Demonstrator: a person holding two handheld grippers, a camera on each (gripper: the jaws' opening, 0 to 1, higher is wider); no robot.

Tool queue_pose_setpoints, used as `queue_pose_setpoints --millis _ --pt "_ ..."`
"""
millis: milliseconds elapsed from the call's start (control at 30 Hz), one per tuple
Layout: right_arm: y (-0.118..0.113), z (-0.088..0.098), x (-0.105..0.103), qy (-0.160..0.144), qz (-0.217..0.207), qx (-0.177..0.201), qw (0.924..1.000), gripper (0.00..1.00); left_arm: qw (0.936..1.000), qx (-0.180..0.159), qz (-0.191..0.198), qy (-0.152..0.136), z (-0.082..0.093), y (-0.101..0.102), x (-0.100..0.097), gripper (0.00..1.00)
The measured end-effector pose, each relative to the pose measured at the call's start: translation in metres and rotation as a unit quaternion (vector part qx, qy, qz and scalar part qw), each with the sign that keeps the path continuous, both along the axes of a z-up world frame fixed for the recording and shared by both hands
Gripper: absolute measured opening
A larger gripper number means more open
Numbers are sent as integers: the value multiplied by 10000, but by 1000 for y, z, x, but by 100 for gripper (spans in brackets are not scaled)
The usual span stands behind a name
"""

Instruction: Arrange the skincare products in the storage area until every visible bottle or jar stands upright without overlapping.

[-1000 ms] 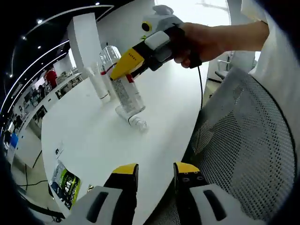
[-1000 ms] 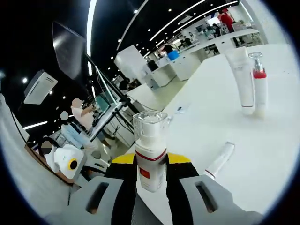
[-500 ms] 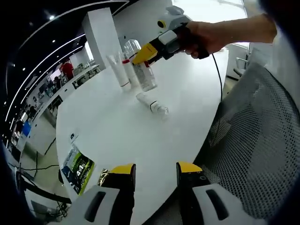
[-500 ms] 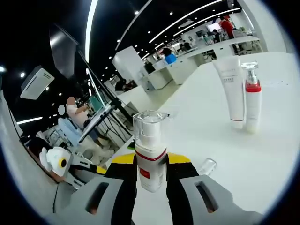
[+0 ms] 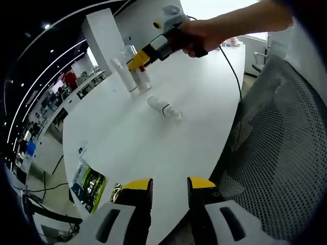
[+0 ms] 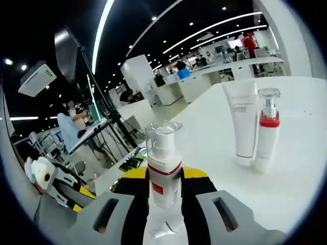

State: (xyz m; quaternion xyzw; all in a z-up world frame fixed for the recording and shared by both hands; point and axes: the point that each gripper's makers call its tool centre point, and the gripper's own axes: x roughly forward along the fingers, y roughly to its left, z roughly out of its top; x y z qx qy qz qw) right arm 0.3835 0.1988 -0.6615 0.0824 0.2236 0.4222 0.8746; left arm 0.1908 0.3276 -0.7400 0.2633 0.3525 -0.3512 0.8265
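Since a second ago the pump bottle (image 6: pixel 163 171) clamped between the right gripper (image 6: pixel 164 190) jaws has been carried over the white table (image 5: pixel 133 148) and brought in close beside the standing white tube (image 6: pixel 241 122) and the red-collared pump bottle (image 6: pixel 264 130), so it looks about ready to be set down upright next to them. The left gripper (image 5: pixel 169 188) is hung back at the near table edge with its jaws apart and nothing held. One small clear bottle (image 5: pixel 164 107) is left lying on its side mid-table, so that one probably gets stood up next.
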Motion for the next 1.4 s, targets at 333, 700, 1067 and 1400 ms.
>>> queue_pose_setpoints --millis 333,700,1067,1400 --pt "-19 -28 38 -427 -448 -848 9945 21 9998 155 -50 151 -7 3 -3 28" --pt "-29 -59 66 -461 -799 -1038 9903 21 9996 213 -11 185 -9 5 -3 28" --pt "-33 -73 76 -719 -858 -1374 9842 21 9995 212 -21 212 -10 5 -4 28" --pt "-37 -71 78 -1106 -999 -1329 9799 21 9994 232 -26 240 -11 6 -4 28"
